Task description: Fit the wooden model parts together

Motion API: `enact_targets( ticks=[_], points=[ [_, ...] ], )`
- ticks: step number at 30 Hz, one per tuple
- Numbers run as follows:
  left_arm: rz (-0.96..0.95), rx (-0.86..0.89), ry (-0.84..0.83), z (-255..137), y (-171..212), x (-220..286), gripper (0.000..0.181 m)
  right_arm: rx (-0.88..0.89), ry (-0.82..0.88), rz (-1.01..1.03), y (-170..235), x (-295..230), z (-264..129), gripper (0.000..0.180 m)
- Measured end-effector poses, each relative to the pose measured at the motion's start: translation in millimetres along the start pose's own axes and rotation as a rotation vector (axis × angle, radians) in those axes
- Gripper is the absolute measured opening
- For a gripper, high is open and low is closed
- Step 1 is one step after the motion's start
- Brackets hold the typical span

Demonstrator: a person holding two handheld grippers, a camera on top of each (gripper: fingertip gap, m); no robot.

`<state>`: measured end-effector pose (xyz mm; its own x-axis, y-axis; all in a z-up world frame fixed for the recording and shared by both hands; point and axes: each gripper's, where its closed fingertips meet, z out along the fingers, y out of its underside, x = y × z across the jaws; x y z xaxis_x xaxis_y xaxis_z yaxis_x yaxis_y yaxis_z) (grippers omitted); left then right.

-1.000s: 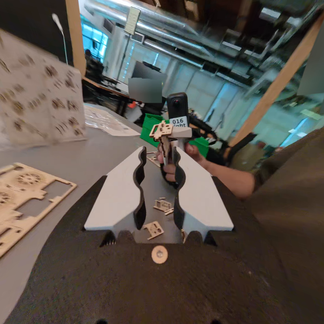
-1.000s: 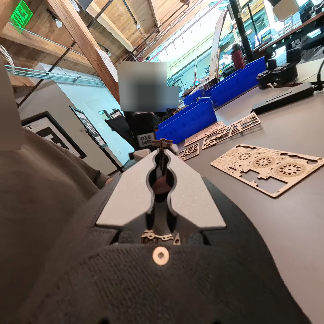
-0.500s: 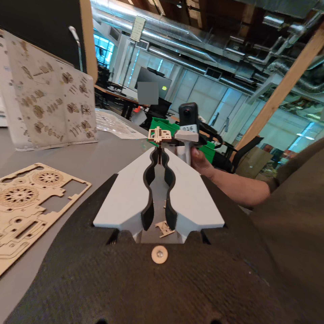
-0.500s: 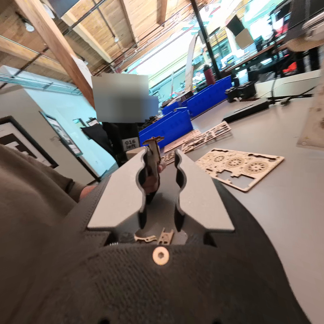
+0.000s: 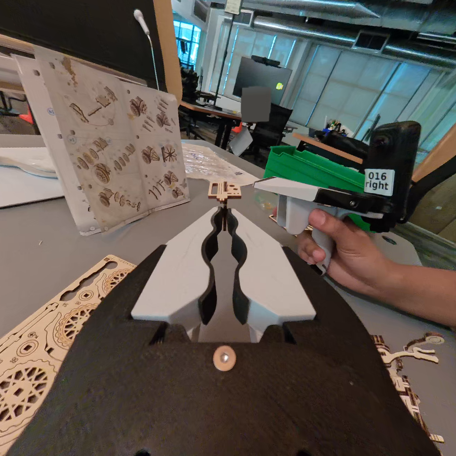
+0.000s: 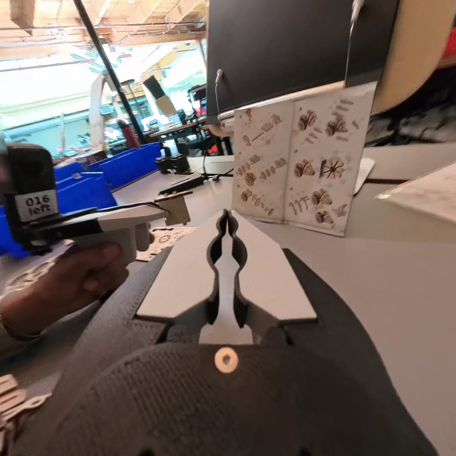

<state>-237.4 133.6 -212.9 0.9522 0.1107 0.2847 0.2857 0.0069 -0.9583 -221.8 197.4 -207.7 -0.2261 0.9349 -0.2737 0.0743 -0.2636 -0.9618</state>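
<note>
1. The left gripper (image 5: 224, 212) pinches a small wooden part (image 5: 224, 192) at its tips; the part's thin stem sits between the fingertips and its flat slotted top stands upright above them
2. In the right view the same part (image 6: 174, 208) shows at the left gripper's tip, held above the grey table (image 6: 345, 283)
3. The right gripper (image 6: 227, 215) has its fingertips pressed together with nothing between them (the view is a little blurred)
4. In the left view the right gripper (image 5: 259, 184) points toward the part from the right, its tip just beside the part's edge; whether they touch cannot be told
5. A hand (image 5: 345, 249) holds the right gripper's handle
6. A cut wooden sheet (image 5: 37, 345) with gear shapes lies flat on the table at lower left, partly under the left gripper's body
7. An instruction sheet (image 5: 118, 153) stands propped behind the part
8. Loose wooden pieces (image 5: 414, 350) lie on the table at lower right
9. A green bin (image 5: 308, 167) sits beyond the right gripper, and blue bins (image 6: 98, 182) stand at the far left in the right view
</note>
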Motion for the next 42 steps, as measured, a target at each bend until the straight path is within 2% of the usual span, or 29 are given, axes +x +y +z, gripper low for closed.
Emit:
enact_targets(
  ticks=[5,7,14,42],
  points=[
    [-0.027,0.03,0.003,-7,-2,0,0.0,0.041,0.104,-0.317,-3,-10,-3,0.0],
    [-0.035,0.031,-0.003,-9,-2,-1,0.0,0.027,0.137,-0.369,0,-10,-1,0.0],
    [-0.014,0.032,-0.03,-9,-2,-2,0.0,-0.041,0.086,-0.302,8,-8,5,0.0],
    [-0.029,0.057,-0.044,-12,-5,-5,0.0,-0.031,0.013,-0.2,5,-7,3,0.0]
  ],
)
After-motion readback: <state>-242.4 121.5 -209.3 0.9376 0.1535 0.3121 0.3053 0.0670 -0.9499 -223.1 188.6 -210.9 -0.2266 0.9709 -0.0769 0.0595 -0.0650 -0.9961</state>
